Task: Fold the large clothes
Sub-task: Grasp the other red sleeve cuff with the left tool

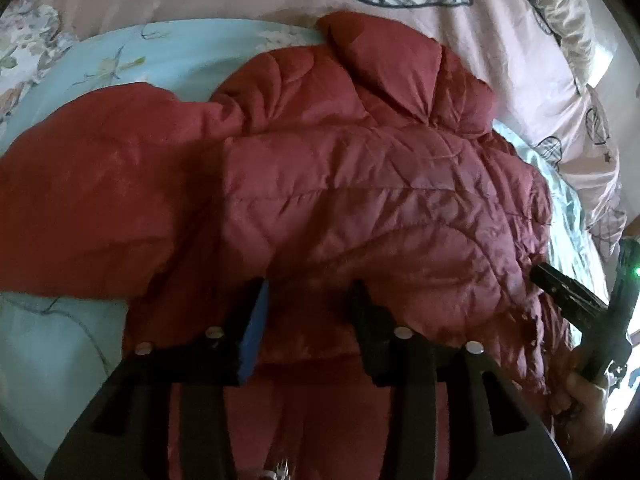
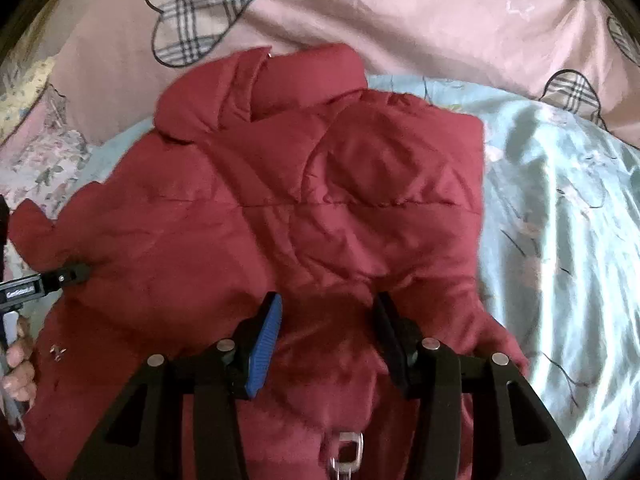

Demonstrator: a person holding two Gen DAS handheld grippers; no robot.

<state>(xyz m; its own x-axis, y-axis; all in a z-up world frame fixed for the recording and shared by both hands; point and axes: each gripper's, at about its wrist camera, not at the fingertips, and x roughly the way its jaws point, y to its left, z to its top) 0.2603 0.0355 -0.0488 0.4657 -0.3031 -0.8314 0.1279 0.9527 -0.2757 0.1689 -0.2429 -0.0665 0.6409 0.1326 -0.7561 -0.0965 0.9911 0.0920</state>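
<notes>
A dark red quilted puffer jacket [image 1: 360, 184] lies spread on a light blue floral bedsheet [image 1: 168, 56], collar toward the far side; it also fills the right wrist view [image 2: 320, 208]. My left gripper [image 1: 308, 300] is open, jaws apart, right over the jacket's near edge, with nothing between them. My right gripper [image 2: 328, 312] is open too, jaws apart over the jacket's lower part. The right gripper shows at the jacket's right edge in the left wrist view [image 1: 560, 292]; the left gripper shows at the jacket's left edge in the right wrist view [image 2: 68, 276].
A pink duvet with plaid heart patches [image 2: 360, 12] lies bunched along the far side of the bed. A floral pillow [image 2: 44, 156] sits at the far left. Bare blue sheet [image 2: 560, 220] lies to the right of the jacket.
</notes>
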